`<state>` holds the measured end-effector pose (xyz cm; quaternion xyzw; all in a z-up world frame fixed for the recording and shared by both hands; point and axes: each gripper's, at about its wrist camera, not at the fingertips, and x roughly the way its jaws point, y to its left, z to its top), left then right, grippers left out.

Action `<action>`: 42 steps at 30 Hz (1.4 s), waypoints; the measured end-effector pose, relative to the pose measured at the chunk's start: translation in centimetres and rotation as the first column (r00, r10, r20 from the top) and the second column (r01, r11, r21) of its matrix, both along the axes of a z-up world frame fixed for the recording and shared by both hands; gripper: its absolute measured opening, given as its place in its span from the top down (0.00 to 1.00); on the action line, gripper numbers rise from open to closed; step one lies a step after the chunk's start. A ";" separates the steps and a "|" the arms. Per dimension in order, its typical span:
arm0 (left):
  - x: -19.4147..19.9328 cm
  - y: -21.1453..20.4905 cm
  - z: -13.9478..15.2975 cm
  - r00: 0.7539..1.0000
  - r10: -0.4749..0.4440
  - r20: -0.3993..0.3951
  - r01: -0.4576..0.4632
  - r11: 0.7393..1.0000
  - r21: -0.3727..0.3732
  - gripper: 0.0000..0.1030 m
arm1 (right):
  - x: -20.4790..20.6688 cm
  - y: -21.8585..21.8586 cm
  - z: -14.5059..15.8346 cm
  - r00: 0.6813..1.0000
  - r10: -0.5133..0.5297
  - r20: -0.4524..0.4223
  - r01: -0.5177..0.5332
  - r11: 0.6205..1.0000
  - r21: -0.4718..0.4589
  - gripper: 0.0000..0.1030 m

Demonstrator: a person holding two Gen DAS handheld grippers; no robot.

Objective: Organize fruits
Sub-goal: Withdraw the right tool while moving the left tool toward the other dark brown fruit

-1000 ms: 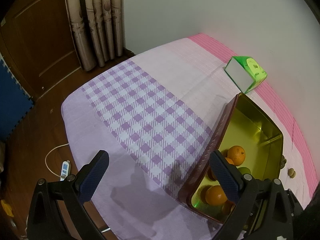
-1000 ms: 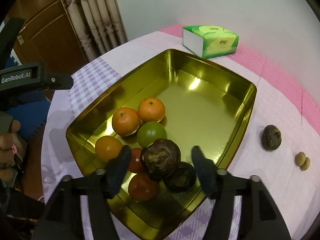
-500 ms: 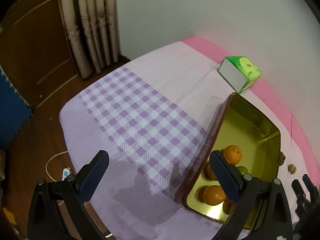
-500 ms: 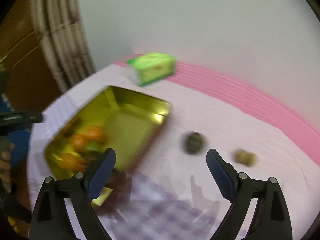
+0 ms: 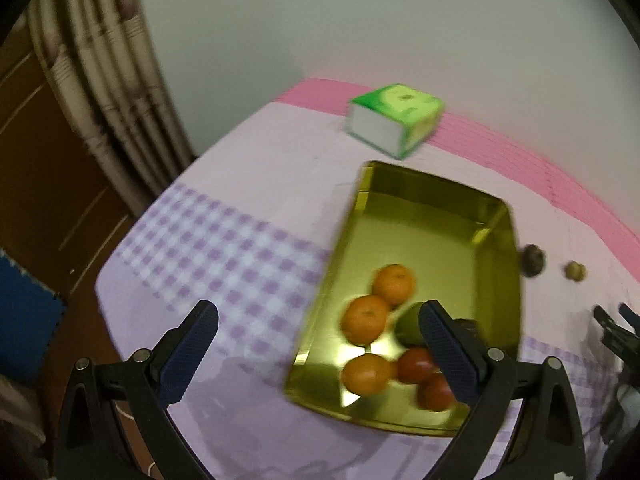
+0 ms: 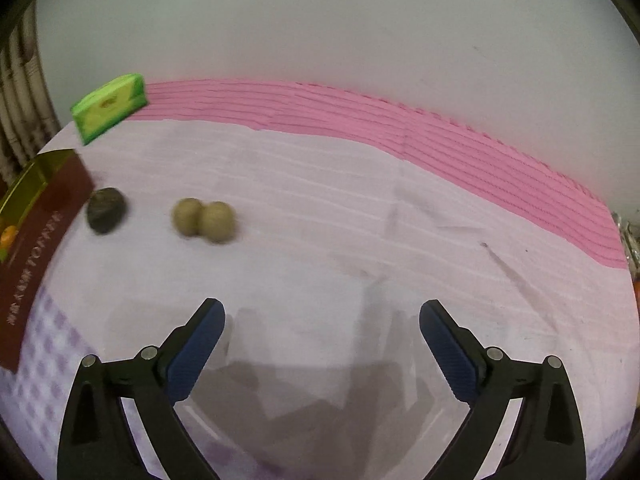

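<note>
Now | both claws released, empty | tissue box (image 6: 109, 111) beyond tin (image 6: 28, 184)

The right gripper (image 6: 322, 344) has swung away from the gold tin (image 6: 24, 184), which now sits at the nine o'clock edge of its view rather than under it; its jaws have just been opening wide, nothing between them, the dark fruit once between them gone; bare cloth (image 6: 340, 240) lies beneath; a dark fruit (image 6: 106, 210) and a pair of tan fruits (image 6: 204, 222) lie toward ten o'clock; the left gripper (image 5: 318, 344) has shifted over the tin (image 5: 440, 216), whose oranges (image 5: 366, 318) show between its fingers.
</note>
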<state>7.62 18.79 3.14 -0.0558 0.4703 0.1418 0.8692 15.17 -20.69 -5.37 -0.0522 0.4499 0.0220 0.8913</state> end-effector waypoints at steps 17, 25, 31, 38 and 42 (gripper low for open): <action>9.1 -15.7 -0.9 0.942 -0.334 -0.028 0.331 0.941 -0.063 0.03 | 1.4 -4.4 -1.6 0.999 -0.043 -0.020 0.044 0.997 0.067 0.00; 12.5 -18.5 -4.0 0.923 -0.359 -0.136 0.349 0.933 -0.091 0.03 | 1.5 -4.3 -1.6 0.999 -0.042 -0.020 0.043 0.997 0.067 0.00; 14.7 -19.5 -5.3 0.918 -0.359 -0.169 0.354 0.933 -0.057 0.03 | 1.5 -4.3 -1.6 0.999 -0.042 -0.020 0.043 0.997 0.067 0.00; 16.3 -20.4 -5.0 0.901 -0.393 -0.184 0.393 0.919 -0.036 0.05 | 1.4 -4.3 -1.6 0.999 -0.042 -0.020 0.043 0.997 0.068 0.00; 16.5 -20.9 -4.5 0.886 -0.422 -0.192 0.420 0.906 -0.052 0.16 | 1.4 -4.3 -1.6 0.999 -0.042 -0.020 0.043 0.997 0.068 0.00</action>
